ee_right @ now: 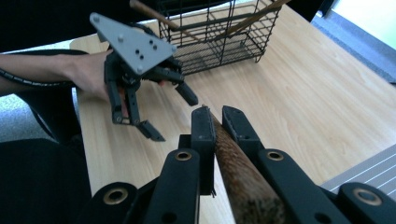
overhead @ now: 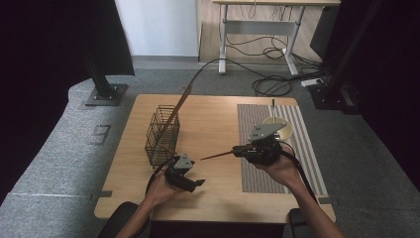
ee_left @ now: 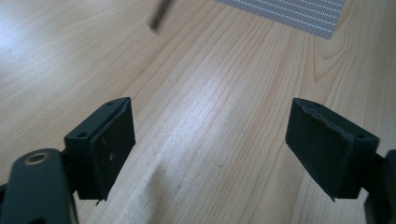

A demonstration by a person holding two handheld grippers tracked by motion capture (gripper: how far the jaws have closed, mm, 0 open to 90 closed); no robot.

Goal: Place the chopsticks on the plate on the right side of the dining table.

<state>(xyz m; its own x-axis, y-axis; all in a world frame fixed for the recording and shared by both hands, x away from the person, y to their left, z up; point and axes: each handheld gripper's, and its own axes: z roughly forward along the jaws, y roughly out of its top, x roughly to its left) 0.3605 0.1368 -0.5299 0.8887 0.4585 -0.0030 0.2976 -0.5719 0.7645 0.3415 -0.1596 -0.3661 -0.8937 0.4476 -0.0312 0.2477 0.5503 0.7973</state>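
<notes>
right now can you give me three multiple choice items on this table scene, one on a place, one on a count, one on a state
1. Where does the black wire basket stand on the light wooden table?
A. on its left part
B. on the striped grey mat
C. at the near right corner

2. How many brown sticks lean in that basket, seen from the right gripper view?
A. none
B. two
C. five

3. How are the left gripper's jaws?
A. shut on a stick
B. wide apart, holding nothing
C. shut on the basket

Key: 1 A, it stands left of the striped grey mat; 2 B, two cross above its rim; 3 B, bare wood shows between them.
</notes>
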